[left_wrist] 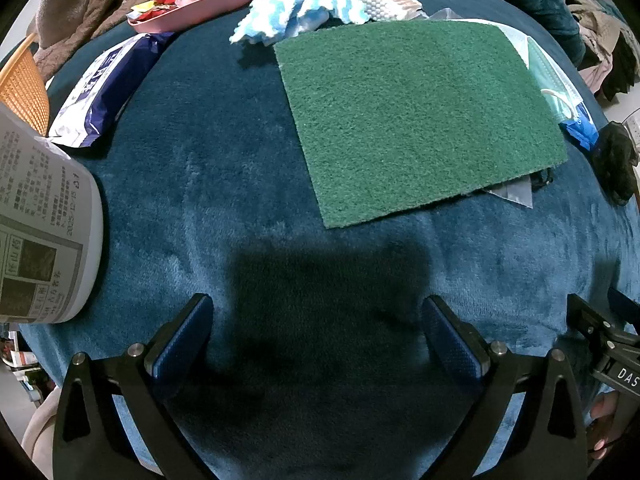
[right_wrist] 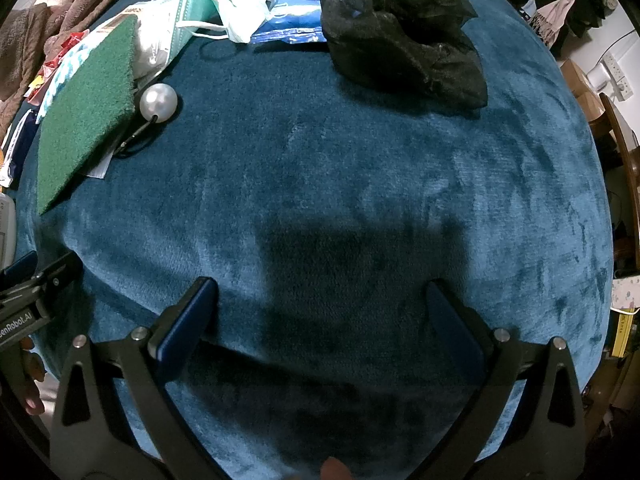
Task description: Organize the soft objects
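left gripper: jaws wide, nothing between them, pointed steeply down over bare teal plush blanket.
left edge: white printed paper cup at 9 o'clock; navy-and-white tissue pack at 10; pink oval tray of red wrapped sweets at 11.
target: flat green rectangular scouring pad at 1 o'clock of the left gripper, near; long axis runs roughly 11-to-5.
behind pad: blue-and-white wavy microfibre cloth at 12, touching the pad's far edge.
right gripper: jaws wide, empty, also steeply down.
right view: same pad at 10 o'clock; crumpled black fabric at 1.
nearer arm, my read: left for pad, right for black fabric.
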